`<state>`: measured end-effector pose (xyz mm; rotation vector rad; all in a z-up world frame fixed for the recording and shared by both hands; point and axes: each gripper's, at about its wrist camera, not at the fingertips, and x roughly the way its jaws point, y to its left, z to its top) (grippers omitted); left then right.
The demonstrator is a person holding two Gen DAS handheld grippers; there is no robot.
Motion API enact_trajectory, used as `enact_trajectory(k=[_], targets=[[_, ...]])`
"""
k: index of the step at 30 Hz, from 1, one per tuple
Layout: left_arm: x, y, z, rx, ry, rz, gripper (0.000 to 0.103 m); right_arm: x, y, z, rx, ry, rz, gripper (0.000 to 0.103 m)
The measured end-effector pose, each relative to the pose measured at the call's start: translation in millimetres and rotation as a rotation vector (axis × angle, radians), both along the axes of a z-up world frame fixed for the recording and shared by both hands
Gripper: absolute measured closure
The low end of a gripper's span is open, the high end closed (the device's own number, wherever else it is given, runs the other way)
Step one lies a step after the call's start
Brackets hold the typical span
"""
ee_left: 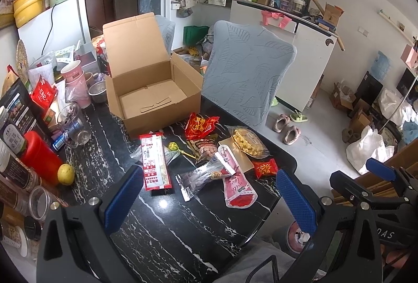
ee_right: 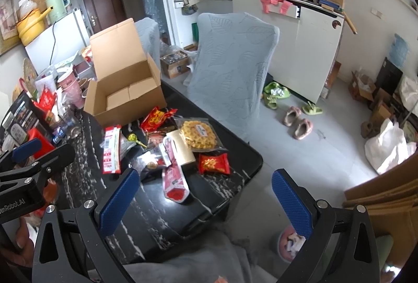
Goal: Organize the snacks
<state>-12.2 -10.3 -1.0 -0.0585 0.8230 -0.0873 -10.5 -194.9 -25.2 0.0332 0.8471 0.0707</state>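
Observation:
An open, empty cardboard box stands at the back of the black marble table. Several snack packets lie in front of it: a long red-and-white pack, a red crinkled bag, a bag of yellow snacks, a pink pouch and a small red packet. My left gripper is open and empty above the table's near part. My right gripper is open and empty near the table's right corner.
Jars, a red container, a lemon, cups and a glass crowd the table's left side. A grey covered chair stands behind the table's right edge. Slippers and bags lie on the floor to the right.

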Motion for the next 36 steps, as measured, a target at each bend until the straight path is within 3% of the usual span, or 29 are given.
enact_trajectory(k=[36], targets=[[3.5, -10.1, 5.3, -0.024, -0.008, -0.052, 0.000, -8.7, -5.8, 2.7, 0.007, -0.011, -0.020, 0.000]])
